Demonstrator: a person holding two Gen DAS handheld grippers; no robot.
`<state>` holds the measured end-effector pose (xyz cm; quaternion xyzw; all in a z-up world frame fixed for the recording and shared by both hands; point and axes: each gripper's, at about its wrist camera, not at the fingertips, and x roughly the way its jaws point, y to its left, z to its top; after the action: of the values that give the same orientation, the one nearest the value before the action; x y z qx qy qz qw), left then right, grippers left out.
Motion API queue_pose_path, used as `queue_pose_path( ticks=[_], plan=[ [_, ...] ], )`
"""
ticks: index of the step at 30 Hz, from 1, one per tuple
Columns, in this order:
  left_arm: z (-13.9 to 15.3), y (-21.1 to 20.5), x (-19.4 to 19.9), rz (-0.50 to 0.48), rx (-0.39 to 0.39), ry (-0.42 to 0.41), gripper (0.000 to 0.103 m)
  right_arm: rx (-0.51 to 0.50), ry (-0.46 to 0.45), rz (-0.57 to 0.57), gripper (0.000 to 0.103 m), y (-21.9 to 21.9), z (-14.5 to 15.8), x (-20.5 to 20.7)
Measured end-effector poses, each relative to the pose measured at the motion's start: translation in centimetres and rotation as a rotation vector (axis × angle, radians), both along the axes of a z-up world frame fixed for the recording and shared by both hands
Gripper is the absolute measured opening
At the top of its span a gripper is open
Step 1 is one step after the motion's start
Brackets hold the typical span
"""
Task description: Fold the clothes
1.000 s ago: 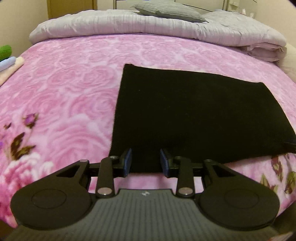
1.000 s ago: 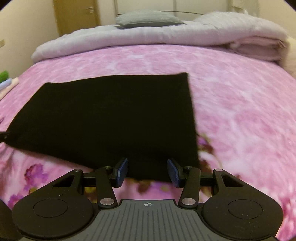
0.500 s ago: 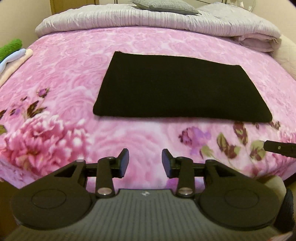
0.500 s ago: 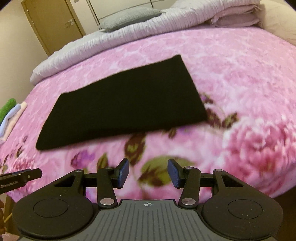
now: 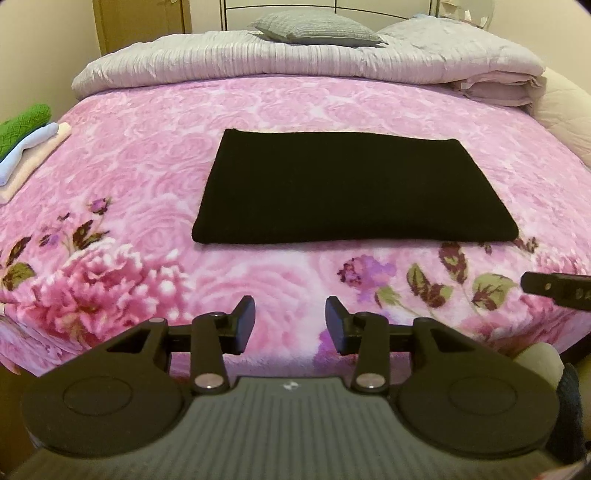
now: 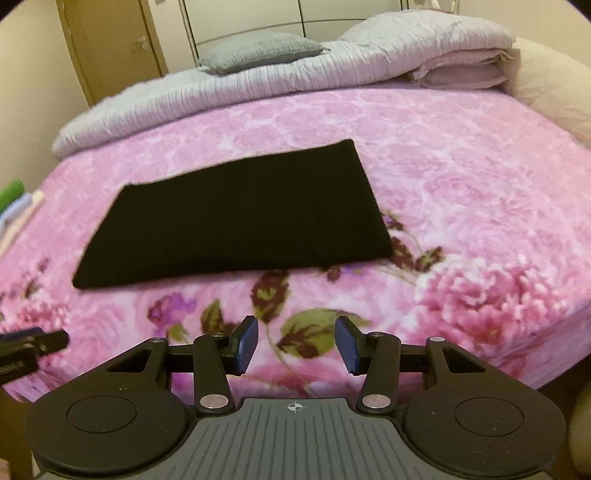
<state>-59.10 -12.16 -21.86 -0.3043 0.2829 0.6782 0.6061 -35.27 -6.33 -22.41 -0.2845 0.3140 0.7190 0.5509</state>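
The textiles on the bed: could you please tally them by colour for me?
Black: 1, the folded black cloth
Green: 1, the green item in the side stack
Light blue: 1, the light blue item
Cream: 1, the cream item
Grey: 2, the grey pillow and the grey quilt
Total: 6, not counting the pink blanket underneath.

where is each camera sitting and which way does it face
Left wrist: on the left gripper, facing up the pink floral blanket at the folded black cloth; the right gripper's tip intrudes at right.
Right wrist: on the right gripper, facing the cloth from its right; the left gripper's tip shows at left.
Shared: cloth, blanket, grey pillow.
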Motion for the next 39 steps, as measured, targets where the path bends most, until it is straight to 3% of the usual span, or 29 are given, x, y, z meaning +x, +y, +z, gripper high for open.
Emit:
queue_pose_path(
  ticks=[8,21,31,39],
  plan=[
    [0.0,-0.8,-0.1,0.002,0.001,-0.009,0.038,-0.004,-0.065,-0.018,0.049,-0.6,0.4,-0.9],
    [0.2,-1.7,-0.1,-0.003,0.009,-0.016,0.038,0.018,-0.053,-0.002,0.049,-1.8,1.8,-1.5],
    [0.8,-2.9,-0.7,0.005,0.019,-0.004,0.038,0.017,0.025,0.010,0.049,-2.2,2.1,-1.1],
    [-0.8,-2.0,-2.6,0.047,-0.034,-0.014,0.038,-0.056,0.126,-0.044,0.049,0.5,-0.4,-0.5]
  ],
)
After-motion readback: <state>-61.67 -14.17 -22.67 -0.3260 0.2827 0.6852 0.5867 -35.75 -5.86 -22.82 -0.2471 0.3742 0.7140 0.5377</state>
